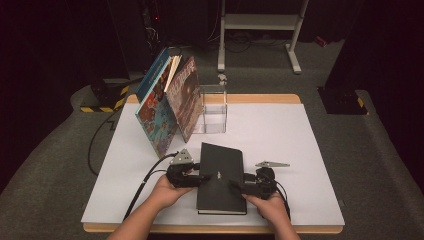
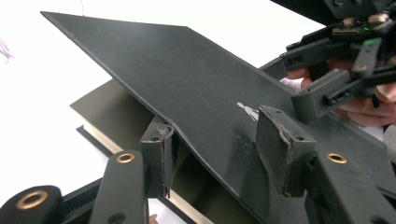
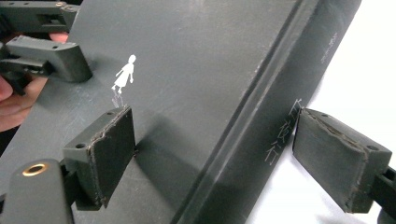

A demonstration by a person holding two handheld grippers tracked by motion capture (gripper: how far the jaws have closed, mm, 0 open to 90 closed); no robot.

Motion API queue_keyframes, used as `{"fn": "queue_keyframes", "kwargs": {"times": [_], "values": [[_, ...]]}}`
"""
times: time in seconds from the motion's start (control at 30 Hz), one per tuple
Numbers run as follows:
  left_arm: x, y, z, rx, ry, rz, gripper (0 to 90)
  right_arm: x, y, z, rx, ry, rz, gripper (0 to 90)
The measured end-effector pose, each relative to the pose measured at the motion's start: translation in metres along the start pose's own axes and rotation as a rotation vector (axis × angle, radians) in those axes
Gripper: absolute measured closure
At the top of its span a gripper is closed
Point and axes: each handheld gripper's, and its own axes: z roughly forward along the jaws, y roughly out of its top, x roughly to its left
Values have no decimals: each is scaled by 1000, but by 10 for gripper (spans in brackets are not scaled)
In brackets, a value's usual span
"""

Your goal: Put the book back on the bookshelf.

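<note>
From the high view, a black hardcover book (image 1: 221, 177) is lying on the white tabletop (image 1: 280, 140) near the person's edge, with the left tool (image 1: 199, 178) at its left side and the right tool (image 1: 239, 187) at its spine side. Behind it, two picture books (image 1: 167, 107) are leaning together against a clear acrylic box (image 1: 214, 109), probably the row this book is meant to join.

In the left gripper view, the left tool (image 2: 215, 149) is pinching the book's front cover (image 2: 187, 88), one jaw under the board and one on top, so the cover is rising off the page block (image 2: 107, 135) while the rest is staying flat. Gripping only the thin board looks like a way to get an edge up from the tabletop.

In the right gripper view, the right tool (image 3: 219, 154) is standing wide apart, one jaw resting on the cover beside a small white figure (image 3: 123, 74), the other out past the spine (image 3: 280, 93) over the tabletop. It is gripping nothing, seemingly straddling the spine to steady the book.
</note>
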Motion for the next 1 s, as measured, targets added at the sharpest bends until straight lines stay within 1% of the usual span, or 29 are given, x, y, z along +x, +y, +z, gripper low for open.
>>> {"fn": "queue_keyframes", "kwargs": {"times": [0.07, 0.2, 0.27, 0.33, 0.43, 0.5, 0.67, 0.87, 1.0], "values": [[-1, 0, -1, -12, 1, 20, 499, -2, 1, 1, 0, 11, 9, 121], [-3, 1, -4, -39, 2, 61, 498, -7, 2, 4, 3, 48, 41, 107], [-6, 3, -6, -52, 2, 86, 498, -8, 3, 4, 1, 65, 53, 99], [-10, 5, -9, -66, 10, 128, 498, -10, 4, 5, 1, 82, 61, 90], [-13, 7, -11, -70, 21, 162, 498, -11, 4, 5, 3, 108, 73, 88], [-15, 7, -12, -75, 23, 174, 498, -11, 4, 5, 1, 117, 72, 86], [-20, 8, -14, -95, 34, 219, 498, -12, 5, 4, -6, 132, 72, 84], [-26, 8, -18, -120, 46, 260, 497, -14, 5, 3, -13, 162, 86, 82], [-30, 7, -20, -136, 54, 288, 496, -16, 6, 3, -17, 191, 107, 80]]}}
